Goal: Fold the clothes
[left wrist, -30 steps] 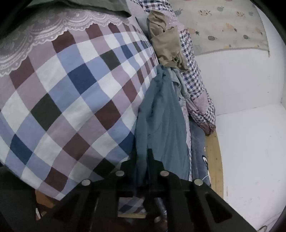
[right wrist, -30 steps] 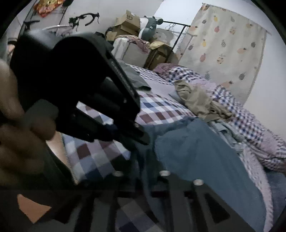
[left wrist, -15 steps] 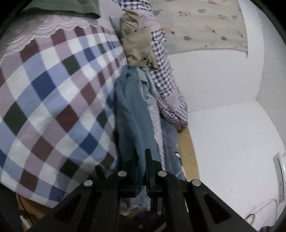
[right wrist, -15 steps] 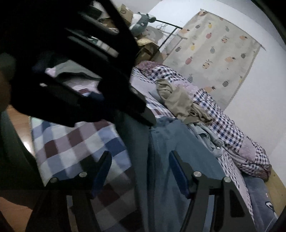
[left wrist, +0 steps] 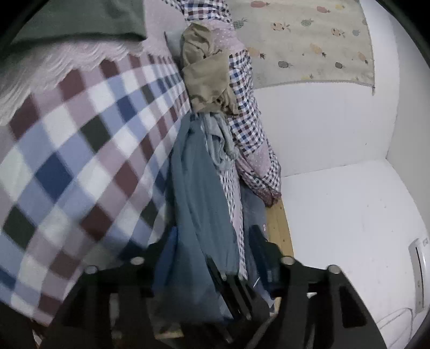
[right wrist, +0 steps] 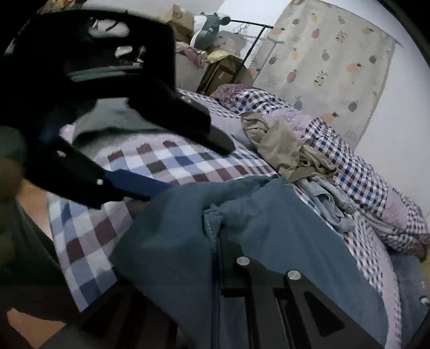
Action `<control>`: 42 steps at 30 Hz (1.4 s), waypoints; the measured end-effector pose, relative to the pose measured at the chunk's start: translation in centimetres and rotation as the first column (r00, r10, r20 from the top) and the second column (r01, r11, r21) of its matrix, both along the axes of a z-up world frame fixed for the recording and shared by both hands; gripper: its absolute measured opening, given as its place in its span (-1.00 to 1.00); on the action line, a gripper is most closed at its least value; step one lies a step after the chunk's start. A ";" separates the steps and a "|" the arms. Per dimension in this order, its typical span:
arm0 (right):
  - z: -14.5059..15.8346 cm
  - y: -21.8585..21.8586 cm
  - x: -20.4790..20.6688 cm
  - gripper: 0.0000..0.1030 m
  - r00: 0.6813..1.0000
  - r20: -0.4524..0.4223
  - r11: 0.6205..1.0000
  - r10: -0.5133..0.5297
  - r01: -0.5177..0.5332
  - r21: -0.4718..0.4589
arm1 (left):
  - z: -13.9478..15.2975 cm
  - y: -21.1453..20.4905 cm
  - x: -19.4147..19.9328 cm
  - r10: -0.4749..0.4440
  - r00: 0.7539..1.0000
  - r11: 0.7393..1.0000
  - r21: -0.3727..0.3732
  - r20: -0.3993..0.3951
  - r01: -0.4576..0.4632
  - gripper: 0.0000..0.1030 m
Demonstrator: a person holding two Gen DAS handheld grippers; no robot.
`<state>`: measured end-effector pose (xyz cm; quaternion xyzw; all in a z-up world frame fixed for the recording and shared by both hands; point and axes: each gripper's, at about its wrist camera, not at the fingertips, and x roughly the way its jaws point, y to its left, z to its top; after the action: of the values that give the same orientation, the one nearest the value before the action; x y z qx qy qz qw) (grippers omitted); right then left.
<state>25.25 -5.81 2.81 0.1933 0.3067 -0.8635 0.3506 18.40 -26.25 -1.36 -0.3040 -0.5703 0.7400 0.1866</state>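
A slate-blue garment (left wrist: 199,204) hangs over the edge of the bed's checked blanket (left wrist: 80,150). In the left wrist view my left gripper (left wrist: 212,249) stands open, its fingers wide apart on either side of the hanging cloth. Between them the right gripper's dark fingers (left wrist: 231,287) pinch the fabric. In the right wrist view the blue garment (right wrist: 268,228) is bunched over my right gripper (right wrist: 220,241), which is shut on a seamed fold; cloth hides its left finger. The left gripper (right wrist: 199,169) hovers just above and to the left, jaws apart.
A crumpled khaki garment (right wrist: 282,145) and a pale blue one (right wrist: 330,201) lie further up the bed beside a small-checked quilt (right wrist: 349,166). A green cloth (left wrist: 80,21) lies at the far end. The wooden bed edge (left wrist: 279,228) meets a white wall. A hand (right wrist: 8,174) holds the left tool.
My left gripper was shut on the blue garment and has opened. My right gripper opened half a second ago and is now shut on the same garment.
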 end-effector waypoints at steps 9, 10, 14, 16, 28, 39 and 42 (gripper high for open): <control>3.9 2.2 -0.5 -0.92 0.999 0.051 0.994 -0.011 0.016 -0.106 | 1.5 1.2 -6.8 -0.121 0.993 0.984 -0.130 -0.006 0.119 0.47; 4.1 2.4 -0.5 -0.92 0.998 0.055 0.994 -0.011 0.017 -0.111 | 1.6 1.4 -7.6 -0.135 0.991 0.981 -0.142 -0.004 0.133 0.47; 4.7 2.7 -0.5 -0.92 0.998 0.067 0.992 -0.006 0.014 -0.127 | 2.1 1.8 -10.9 -0.186 0.982 0.962 -0.200 0.019 0.186 0.47; 5.0 3.0 -0.5 -0.92 0.997 0.076 0.991 -0.002 0.012 -0.134 | 2.3 1.8 -12.6 -0.201 0.979 0.950 -0.236 0.033 0.203 0.47; 7.2 4.6 1.1 -0.92 0.994 0.113 0.987 0.007 0.012 -0.161 | 1.9 3.0 -19.6 -0.329 0.939 0.888 -0.305 0.101 0.344 0.43; 7.3 4.8 2.9 -0.92 0.992 0.126 0.990 0.003 0.015 -0.142 | 3.1 1.7 -19.0 -0.286 0.958 0.924 -0.257 0.029 0.284 -0.82; 7.1 4.1 3.4 -0.92 0.991 0.133 0.990 0.016 0.002 -0.139 | 4.7 0.7 -17.9 -0.242 0.970 0.948 -0.224 -0.035 0.228 -0.86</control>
<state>28.62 -1.68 9.93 0.2250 0.2223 -0.8666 0.3860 0.47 -25.58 3.31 -0.3651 -0.4392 0.7798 0.2565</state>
